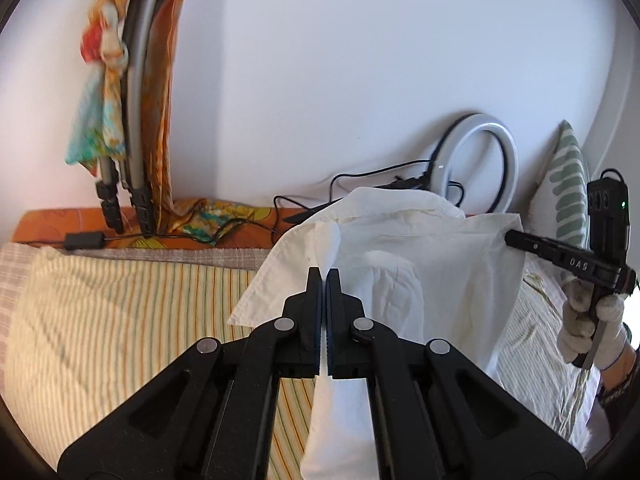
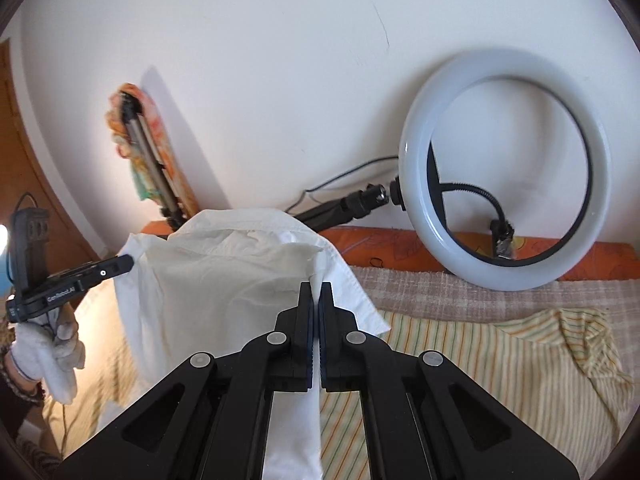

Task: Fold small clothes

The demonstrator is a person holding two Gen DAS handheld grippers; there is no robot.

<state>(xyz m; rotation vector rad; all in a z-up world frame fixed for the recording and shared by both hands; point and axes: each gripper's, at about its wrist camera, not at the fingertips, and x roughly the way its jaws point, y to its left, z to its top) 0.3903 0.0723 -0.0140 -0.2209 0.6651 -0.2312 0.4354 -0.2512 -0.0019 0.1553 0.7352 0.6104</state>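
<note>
A small white collared shirt [image 1: 420, 248] hangs lifted above the bed, held at both shoulders; it also shows in the right wrist view [image 2: 224, 280]. My left gripper [image 1: 324, 276] is shut on the shirt's one shoulder, with cloth running down between the fingers. My right gripper [image 2: 316, 290] is shut on the other shoulder. In the left wrist view the right gripper [image 1: 510, 237] pinches the far shoulder edge. In the right wrist view the left gripper [image 2: 129, 261] does the same. The shirt's lower part is hidden behind the grippers.
A striped yellow-green shirt [image 2: 500, 368] lies flat on the bed beneath. A ring light [image 2: 506, 168] leans on the wall behind, with cables. A folded tripod draped in patterned cloth [image 1: 132, 92] stands at the back left. A green-patterned pillow [image 1: 568, 184] is at right.
</note>
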